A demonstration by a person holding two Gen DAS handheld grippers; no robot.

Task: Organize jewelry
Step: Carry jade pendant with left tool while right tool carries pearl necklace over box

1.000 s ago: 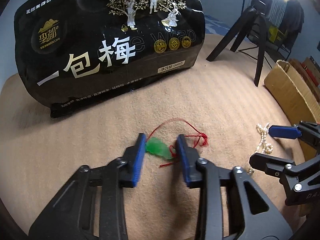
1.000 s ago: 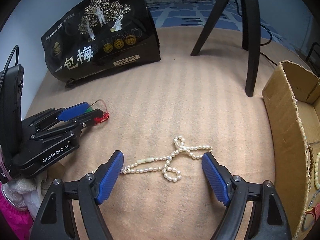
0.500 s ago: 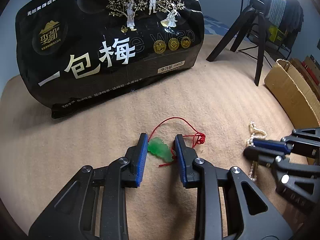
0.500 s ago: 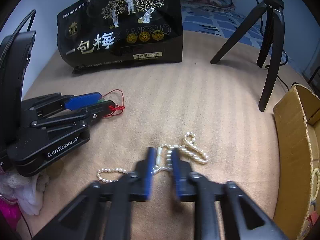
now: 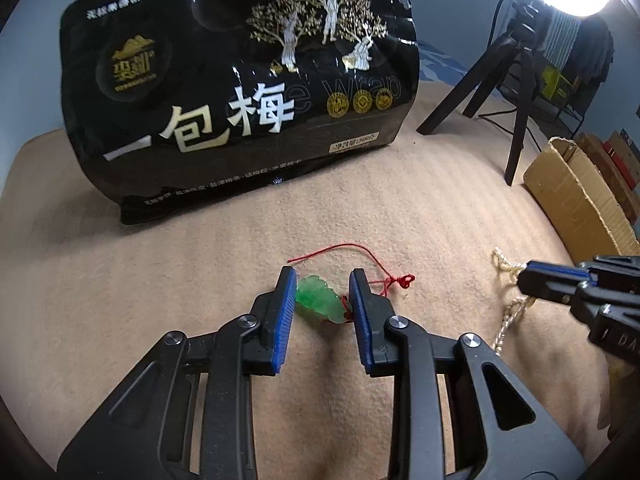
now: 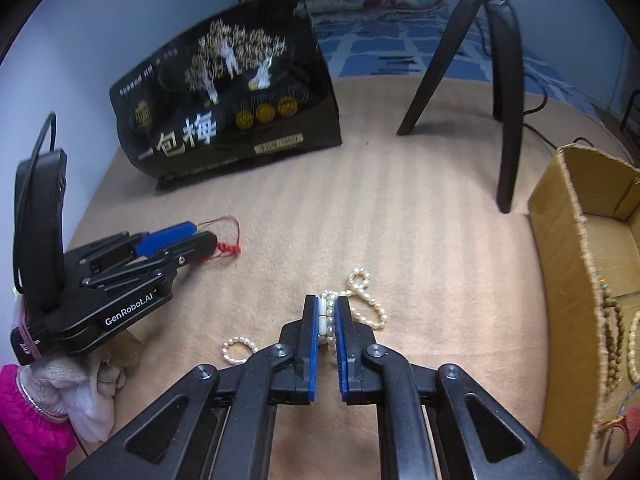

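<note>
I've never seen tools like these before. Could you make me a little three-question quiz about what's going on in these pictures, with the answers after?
1. True or false: the right gripper is shut on the pearl necklace.
2. What lies between the pads of the left gripper? A) a gold ring B) a green pendant on a red cord C) a wooden bracelet
3. Fill in: at the right edge of the beige cloth stands an open ____ box with beaded pieces already in it.

Key:
1. True.
2. B, the green pendant with its red cord.
3. Cardboard: the cardboard box.
</note>
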